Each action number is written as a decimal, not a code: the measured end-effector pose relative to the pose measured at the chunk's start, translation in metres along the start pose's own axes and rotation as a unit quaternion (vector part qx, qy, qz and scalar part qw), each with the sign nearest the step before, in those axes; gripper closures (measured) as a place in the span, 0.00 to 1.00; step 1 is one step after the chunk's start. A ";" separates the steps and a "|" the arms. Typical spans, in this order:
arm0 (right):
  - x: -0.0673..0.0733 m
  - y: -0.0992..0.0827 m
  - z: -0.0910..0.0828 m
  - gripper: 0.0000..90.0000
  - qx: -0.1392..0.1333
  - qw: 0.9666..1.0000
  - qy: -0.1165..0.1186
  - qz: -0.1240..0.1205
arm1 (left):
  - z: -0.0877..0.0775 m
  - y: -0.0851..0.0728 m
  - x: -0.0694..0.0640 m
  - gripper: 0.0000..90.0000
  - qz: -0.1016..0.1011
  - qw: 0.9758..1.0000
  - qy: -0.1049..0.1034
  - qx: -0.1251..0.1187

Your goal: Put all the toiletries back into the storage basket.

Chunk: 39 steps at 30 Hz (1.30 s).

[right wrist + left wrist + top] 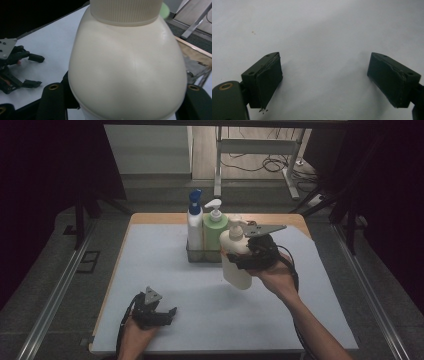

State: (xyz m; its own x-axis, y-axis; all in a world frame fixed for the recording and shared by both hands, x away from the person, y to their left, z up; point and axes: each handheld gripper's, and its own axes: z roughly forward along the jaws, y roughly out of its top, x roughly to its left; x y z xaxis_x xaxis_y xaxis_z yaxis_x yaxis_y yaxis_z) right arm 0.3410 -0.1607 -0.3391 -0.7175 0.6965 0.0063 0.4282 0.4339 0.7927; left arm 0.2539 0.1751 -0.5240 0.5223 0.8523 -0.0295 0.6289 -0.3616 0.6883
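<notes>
The cream pump bottle [236, 257] hangs in the air, tilted, over the middle of the tabletop, a little toward its right edge and just in front of the wire rack [205, 254]; its base leans down toward the near edge while its pump head points up toward the far edge; in the right gripper view its rounded shoulder and ribbed collar rise between the two jaws. The right gripper [250, 252] has the bottle clamped by its body, jaws part-way open and pressed on either side of it, the grey plate on top of the gripper level with the pump head; the person's right hand [275, 275] carries it, forearm coming in from the near right corner. The rack stands near the middle of the far edge and holds a white bottle with a blue cap [194, 222] and, just beside it, a green pump bottle [215, 230], both upright. The left gripper [162, 312] rests low by the near left part of the white tabletop [165, 265]; its jaws stand wide apart with bare surface between them, holding nothing.
</notes>
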 end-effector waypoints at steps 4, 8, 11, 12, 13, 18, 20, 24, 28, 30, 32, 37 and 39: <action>-0.009 0.001 -0.005 0.41 -0.001 1.000 -0.012 0.005 | 0.000 0.000 0.000 0.14 0.000 1.000 0.000 0.000; -0.018 0.003 -0.007 0.41 -0.004 1.000 -0.025 0.014 | 0.000 0.000 0.000 0.14 0.000 1.000 0.000 0.000; -0.024 0.005 -0.009 0.41 -0.007 0.999 -0.034 0.020 | 0.000 0.000 0.000 0.14 0.000 1.000 0.000 0.000; -0.026 0.006 -0.010 0.41 -0.008 0.999 -0.037 0.022 | 0.000 0.000 0.000 0.14 0.000 1.000 0.000 0.000; -0.028 0.006 -0.010 0.41 -0.009 0.999 -0.040 0.024 | 0.000 0.000 0.000 0.14 0.000 1.000 0.000 0.000; -0.035 0.012 -0.011 0.41 -0.015 0.998 -0.054 0.032 | 0.000 0.000 0.000 0.14 0.001 1.000 0.001 0.001; -0.038 0.014 -0.010 0.41 -0.016 0.998 -0.058 0.035 | 0.000 0.000 0.000 0.14 0.002 1.000 0.001 0.001; -0.043 0.019 -0.007 0.41 -0.020 0.997 -0.065 0.041 | 0.000 0.000 0.000 0.14 0.001 1.000 0.001 0.001; -0.048 0.022 -0.002 0.41 -0.023 0.996 -0.071 0.049 | 0.000 0.000 0.000 0.14 0.001 1.000 0.001 0.001; -0.050 0.024 0.000 0.41 -0.024 0.996 -0.075 0.052 | 0.000 0.000 0.000 0.14 0.001 1.000 0.001 0.001; -0.052 0.027 0.003 0.41 -0.027 0.995 -0.079 0.053 | 0.000 0.000 0.000 0.14 0.001 1.000 0.001 0.001; -0.058 0.032 0.008 0.41 -0.032 0.994 -0.087 0.058 | 0.000 0.000 0.000 0.14 0.001 1.000 0.000 0.001; -0.059 0.034 0.011 0.41 -0.033 0.993 -0.092 0.062 | 0.000 0.000 0.000 0.14 0.001 1.000 0.001 0.001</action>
State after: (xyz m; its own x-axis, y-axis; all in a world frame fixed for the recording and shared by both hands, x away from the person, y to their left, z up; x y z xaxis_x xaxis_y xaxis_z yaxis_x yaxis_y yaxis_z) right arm 0.4042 -0.1810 -0.3190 -0.5462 0.8377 -0.0004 0.4659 0.3042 0.8309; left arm 0.2539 0.1754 -0.5239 0.5232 0.8518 -0.0271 0.6286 -0.3643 0.6871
